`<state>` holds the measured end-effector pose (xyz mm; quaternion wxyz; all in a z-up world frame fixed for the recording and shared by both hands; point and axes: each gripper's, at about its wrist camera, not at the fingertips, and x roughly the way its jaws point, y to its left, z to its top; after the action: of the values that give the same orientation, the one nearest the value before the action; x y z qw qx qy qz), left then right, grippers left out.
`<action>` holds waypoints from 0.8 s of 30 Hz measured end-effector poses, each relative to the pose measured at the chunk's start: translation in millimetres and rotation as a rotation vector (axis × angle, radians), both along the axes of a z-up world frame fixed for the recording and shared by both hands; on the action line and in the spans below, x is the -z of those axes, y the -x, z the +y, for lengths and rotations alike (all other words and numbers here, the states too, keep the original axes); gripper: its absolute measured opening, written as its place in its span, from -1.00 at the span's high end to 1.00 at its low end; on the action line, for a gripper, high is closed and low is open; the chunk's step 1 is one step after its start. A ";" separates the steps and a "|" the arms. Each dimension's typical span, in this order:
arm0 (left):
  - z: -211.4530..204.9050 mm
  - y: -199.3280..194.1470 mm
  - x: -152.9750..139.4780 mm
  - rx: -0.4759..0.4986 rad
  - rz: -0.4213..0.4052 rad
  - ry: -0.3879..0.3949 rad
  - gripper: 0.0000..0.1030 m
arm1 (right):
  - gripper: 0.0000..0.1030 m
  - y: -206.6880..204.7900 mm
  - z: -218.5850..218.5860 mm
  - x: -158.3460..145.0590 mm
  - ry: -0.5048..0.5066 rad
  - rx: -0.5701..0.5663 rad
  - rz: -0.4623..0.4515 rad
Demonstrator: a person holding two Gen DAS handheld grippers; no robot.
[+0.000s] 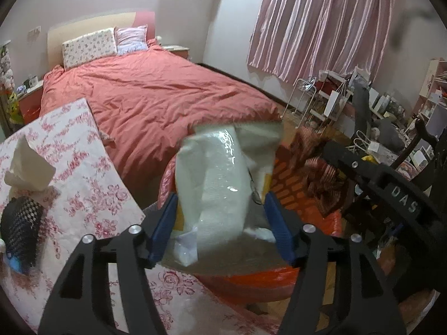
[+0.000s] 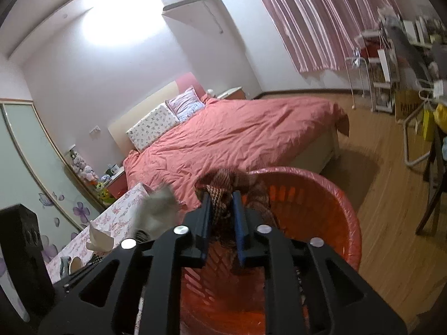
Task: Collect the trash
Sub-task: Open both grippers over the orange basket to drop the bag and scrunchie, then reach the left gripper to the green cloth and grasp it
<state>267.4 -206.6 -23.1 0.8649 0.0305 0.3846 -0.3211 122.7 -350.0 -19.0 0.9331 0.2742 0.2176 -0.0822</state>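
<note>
The round orange plastic basket sits at 6 o'clock, its base cut off. Over it, the left gripper has its fingers clamped on a crumpled white plastic bag. The right gripper pinches a brown patterned wrapper, blurred.

Motion-blurred white wrapper; basket floor hidden.
</note>
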 end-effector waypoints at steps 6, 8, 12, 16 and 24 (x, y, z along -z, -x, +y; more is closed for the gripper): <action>11.3 -7.2 10.3 -0.037 0.027 -0.019 -0.33 | 0.27 1.1 5.3 1.0 0.001 0.015 0.020; 16.1 -7.2 11.1 -0.048 0.030 -0.018 -0.38 | 0.23 0.7 6.9 -0.3 0.007 0.018 0.028; 15.8 -8.8 9.5 -0.045 0.054 0.000 -0.41 | 0.19 2.0 9.5 -2.6 0.019 0.025 0.036; 4.5 -2.3 3.7 -0.012 0.042 0.006 -0.48 | 0.20 3.5 0.7 -3.3 0.029 0.048 0.042; 30.4 -0.7 0.0 -0.062 0.034 -0.005 -0.57 | 0.19 5.1 3.5 -10.0 0.062 0.062 0.051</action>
<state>268.2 -176.2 -23.1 0.8678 0.0154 0.4007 -0.2934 117.6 -346.5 -9.0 0.9323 0.2495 0.2302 -0.1245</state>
